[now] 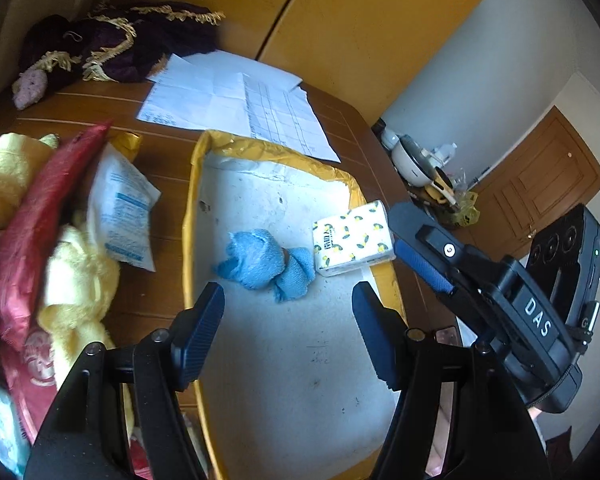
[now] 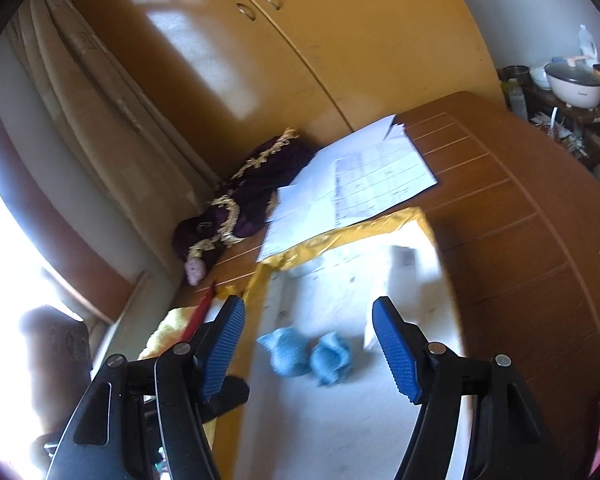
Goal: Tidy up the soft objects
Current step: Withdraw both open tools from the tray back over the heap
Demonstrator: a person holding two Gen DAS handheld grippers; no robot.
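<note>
A shallow white tray with a yellow taped rim [image 1: 190, 216] lies on a brown wooden table with pale inlaid lines [image 1: 168, 160], and the left gripper [image 1: 288, 320] hovers over its near half with both blue ribbed fingers spread wide and nothing between them. Just beyond its fingertips, inside the tray, lies a knotted light-blue terry cloth [image 1: 266, 264]; touching its right side, at the tray's right rim, sits a white tissue pack printed with yellow lemons [image 1: 354, 238]. The right gripper [image 1: 420, 248] reaches in from the right beside that pack, and in its own view [image 2: 308, 344] its blue fingers are also held apart and empty above the blurred blue cloth [image 2: 306, 354]. To the left of the tray a pile of soft things rests on the table: a pale yellow fluffy towel [image 1: 76, 280], a shiny red fabric pouch [image 1: 36, 232] and a white plastic packet with blue print [image 1: 124, 208]. At the far edge lie white printed paper sheets [image 1: 236, 100], with a dark purple velvet cloth trimmed in gold fringe [image 1: 116, 44] to their left, against a yellow wooden wardrobe [image 2: 228, 52].
</note>
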